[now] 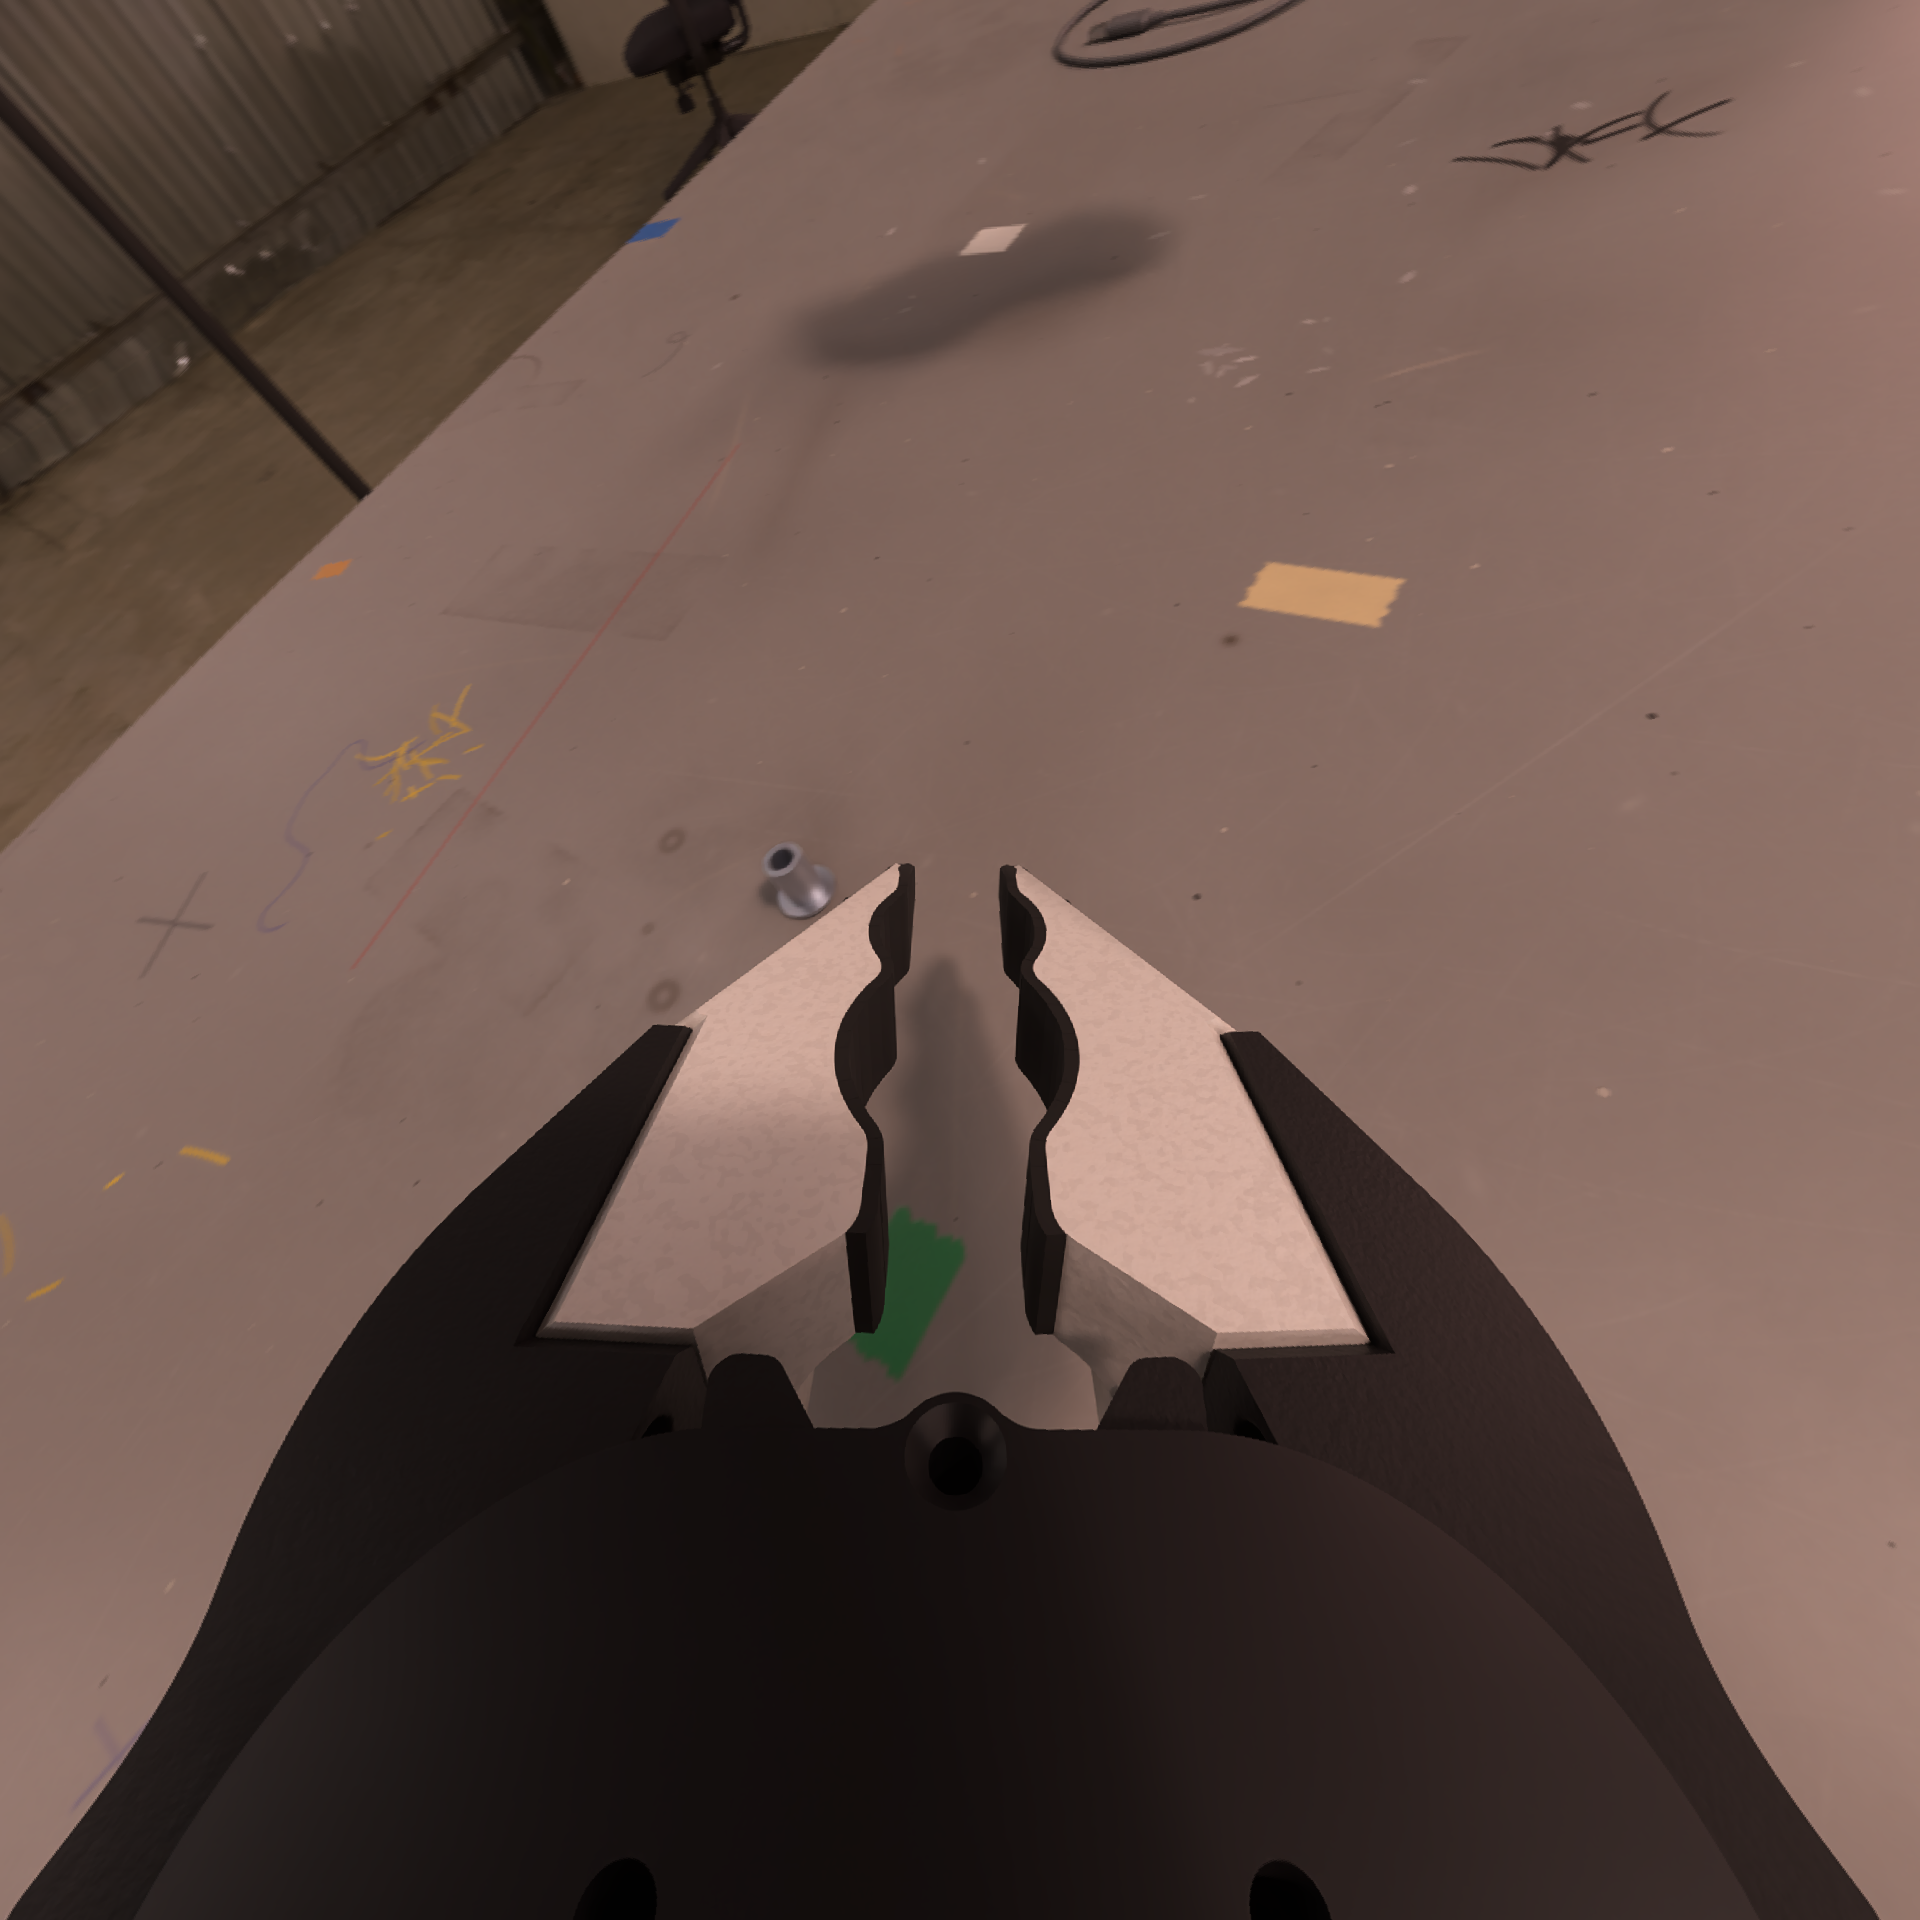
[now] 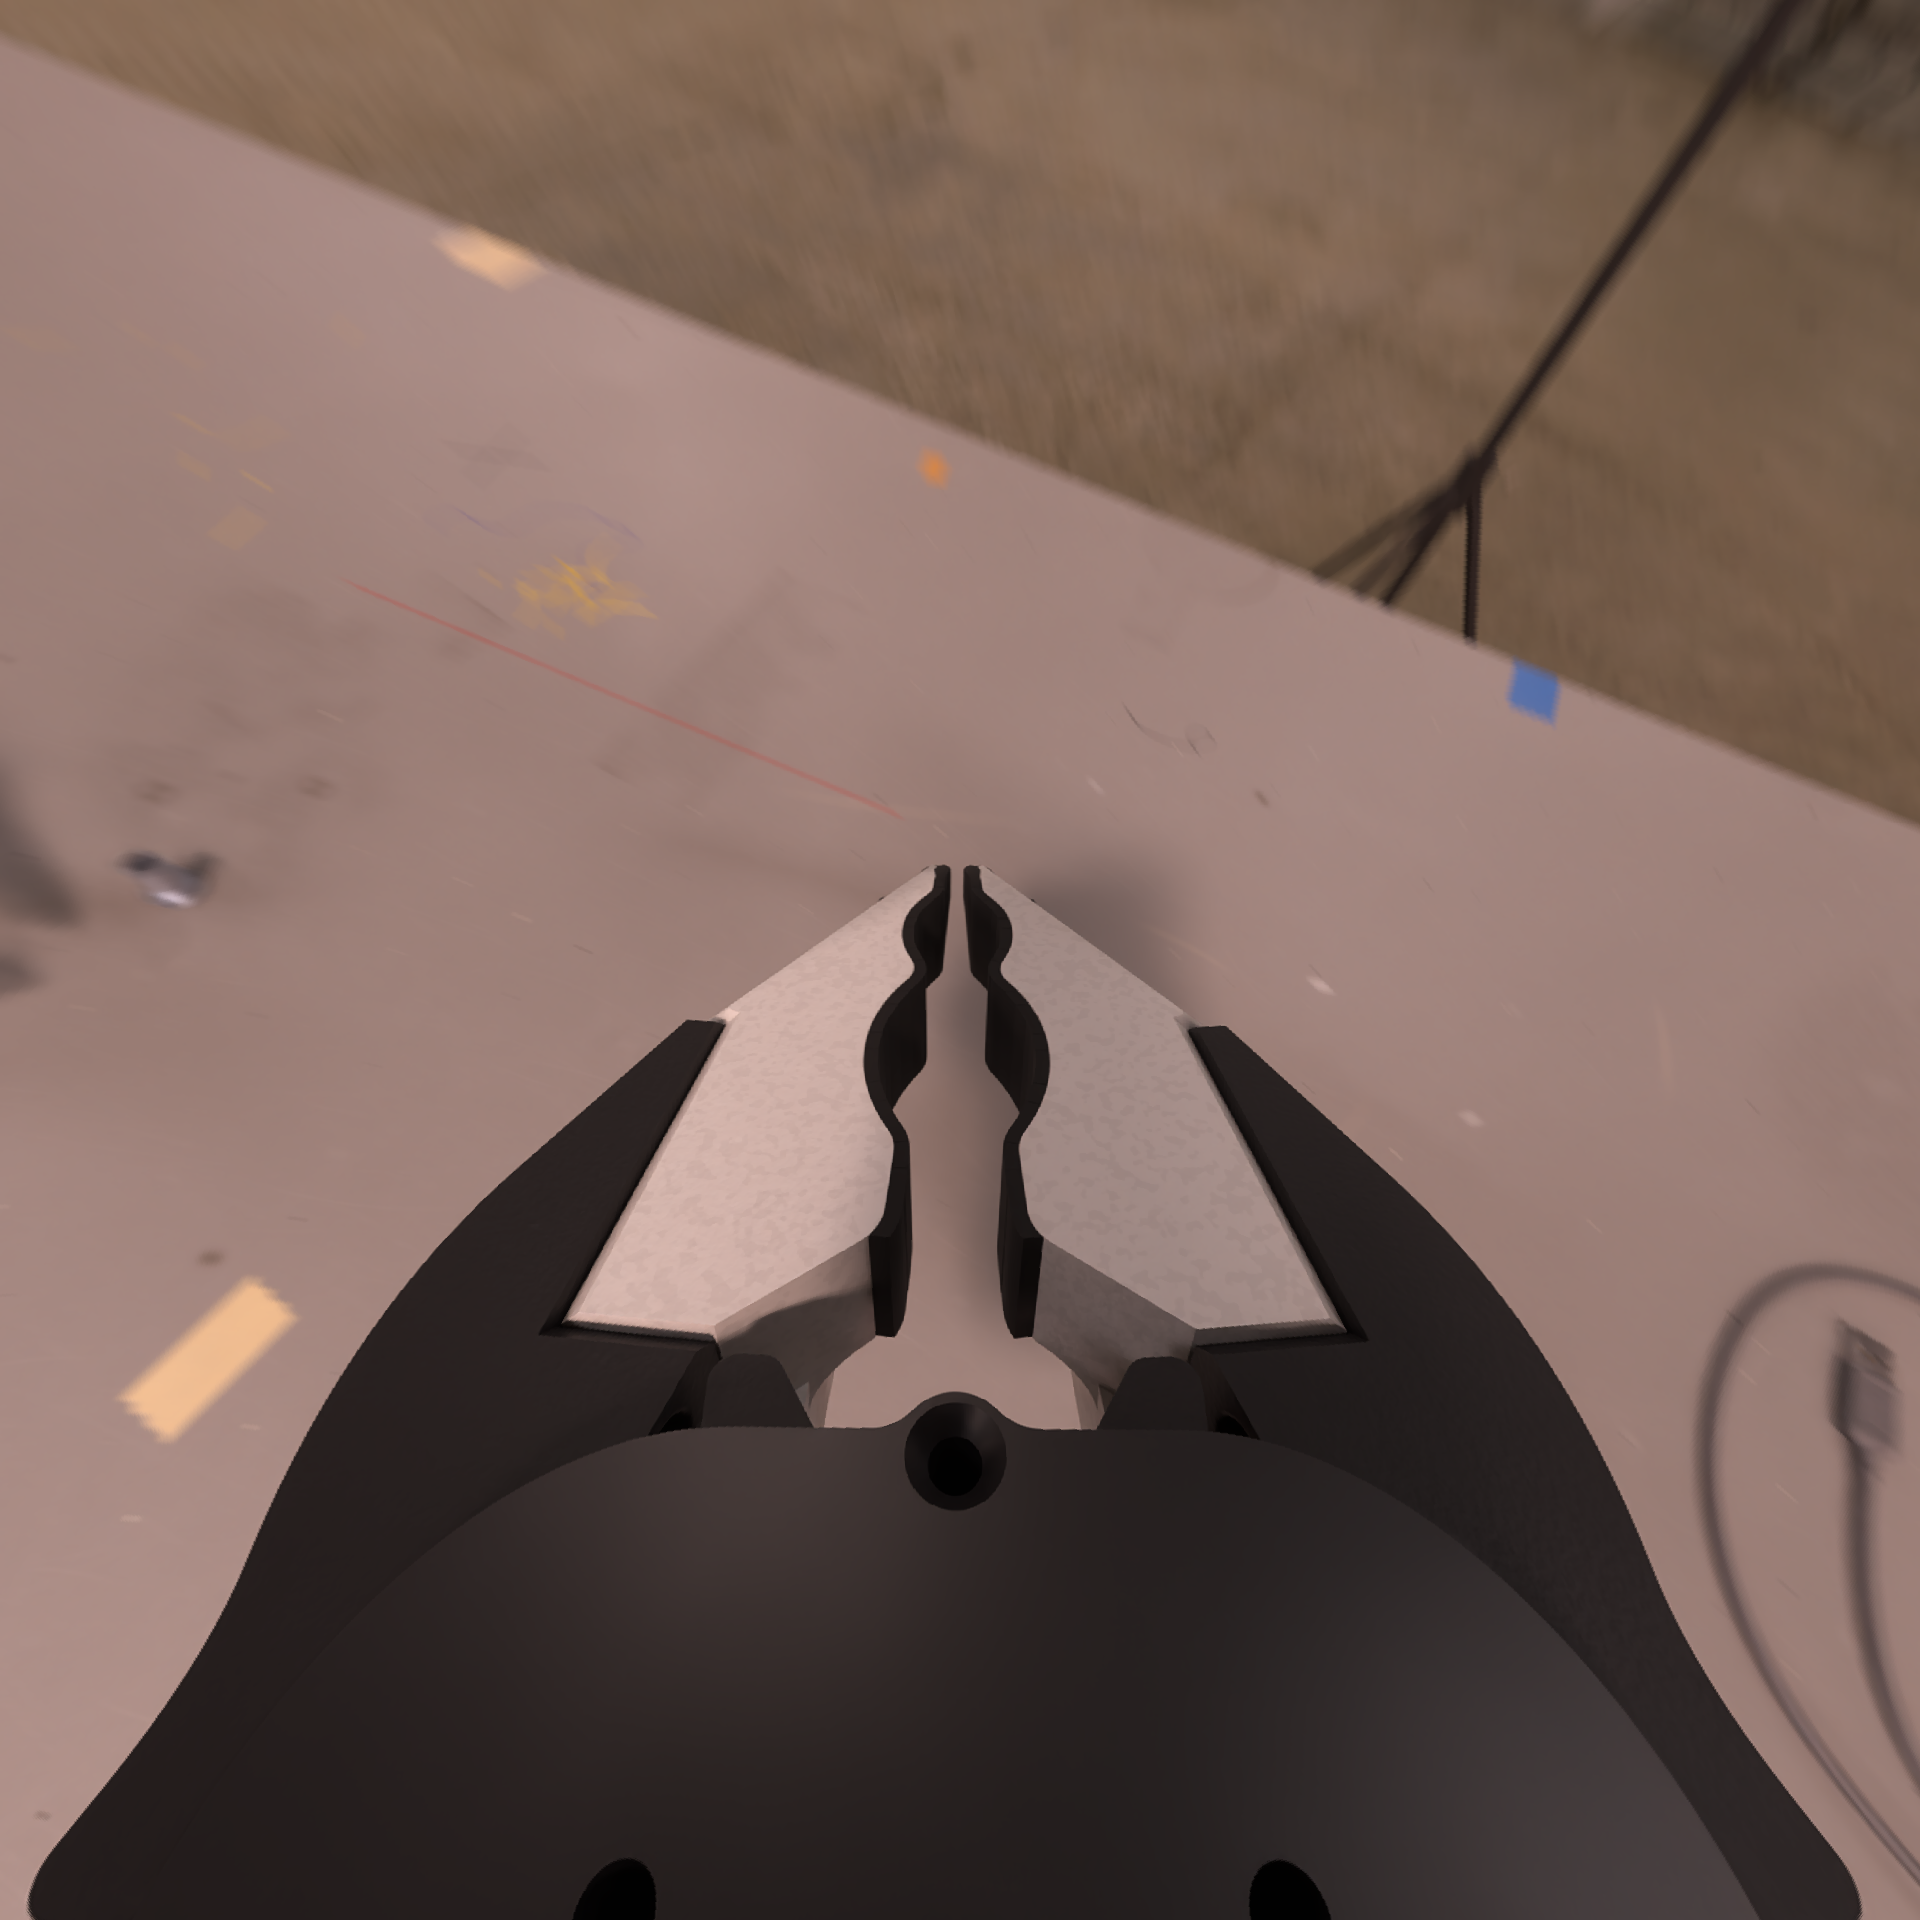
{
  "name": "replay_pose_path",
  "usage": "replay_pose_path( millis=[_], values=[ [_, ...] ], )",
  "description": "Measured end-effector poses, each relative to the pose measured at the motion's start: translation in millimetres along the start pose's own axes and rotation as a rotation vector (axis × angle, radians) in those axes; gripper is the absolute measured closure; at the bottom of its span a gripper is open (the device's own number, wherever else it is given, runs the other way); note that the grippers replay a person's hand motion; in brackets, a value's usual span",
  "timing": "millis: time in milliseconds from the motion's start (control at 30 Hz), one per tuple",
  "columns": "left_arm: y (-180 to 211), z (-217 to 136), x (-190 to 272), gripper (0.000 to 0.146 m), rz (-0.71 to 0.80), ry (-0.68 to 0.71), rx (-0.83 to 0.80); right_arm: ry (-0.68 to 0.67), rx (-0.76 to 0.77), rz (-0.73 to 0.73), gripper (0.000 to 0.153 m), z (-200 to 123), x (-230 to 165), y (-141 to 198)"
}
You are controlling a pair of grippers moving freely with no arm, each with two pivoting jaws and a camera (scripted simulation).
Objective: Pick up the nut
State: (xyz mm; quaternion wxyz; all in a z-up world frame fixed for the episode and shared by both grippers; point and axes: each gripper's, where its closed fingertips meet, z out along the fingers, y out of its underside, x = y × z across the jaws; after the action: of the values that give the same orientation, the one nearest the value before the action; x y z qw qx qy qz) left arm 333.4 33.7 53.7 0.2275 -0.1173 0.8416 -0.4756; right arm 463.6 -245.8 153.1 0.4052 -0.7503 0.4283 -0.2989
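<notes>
A small silver flanged nut (image 1: 797,883) lies on its side on the brown table, just left of my left gripper's left fingertip and outside the jaws. My left gripper (image 1: 956,878) is open by a narrow gap and empty, hovering low over the table. The nut also shows as a blurred silver speck at the far left of the right wrist view (image 2: 171,878). My right gripper (image 2: 954,873) has its fingertips almost touching, with nothing between them, far to the right of the nut.
The table (image 1: 1247,831) bears tape patches: tan (image 1: 1322,594), green (image 1: 909,1288), white (image 1: 992,239) and blue (image 2: 1534,690). A coiled black cable (image 1: 1153,31) lies at the far end and a grey cable (image 2: 1849,1392) at the right. The table edge runs diagonally (image 2: 1143,520), with floor beyond.
</notes>
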Motion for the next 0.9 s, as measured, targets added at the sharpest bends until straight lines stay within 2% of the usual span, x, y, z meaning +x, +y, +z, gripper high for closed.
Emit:
replay_pose_path(
  millis=[33,100,167,267,333,467,567,733,833,900],
  values=[
    [1,-2,-4,0.129,-0.001,-0.019,-0.002,0.022,-0.071,0.007,0.148,7,16,8],
    [3,-4,-6,0.129,-0.014,-0.023,-0.006,0.077,-0.168,-0.005,0.131,16,39,20],
    [5,-4,-6,0.129,-0.023,-0.018,-0.011,0.131,-0.176,-0.030,0.130,17,47,23],
    [7,-2,-6,0.129,-0.026,-0.012,-0.025,0.108,-0.111,-0.019,0.132,12,28,19],
    [8,-1,-7,0.128,-0.041,-0.005,-0.038,0.072,-0.100,-0.037,0.131,9,3,22],
    [8,0,-18,0.128,-0.065,-0.008,-0.054,-0.309,-0.067,-0.104,0.125,-4,-113,36],
    [10,6,-35,0.122,-0.061,0.002,-0.148,-0.449,-0.125,-0.172,0.124,-11,-174,69],
    [9,35,-50,0.118,-0.056,0.095,-0.293,-0.560,-0.214,-0.146,0.114,-13,-215,115],
    [20,49,-50,0.117,0.024,0.126,-0.451,-0.543,-0.265,-0.188,0.114,-8,-221,134],
    [30,55,-48,0.120,0.075,0.141,-0.526,-0.559,-0.246,-0.188,0.119,-5,-226,137]
  ],
)
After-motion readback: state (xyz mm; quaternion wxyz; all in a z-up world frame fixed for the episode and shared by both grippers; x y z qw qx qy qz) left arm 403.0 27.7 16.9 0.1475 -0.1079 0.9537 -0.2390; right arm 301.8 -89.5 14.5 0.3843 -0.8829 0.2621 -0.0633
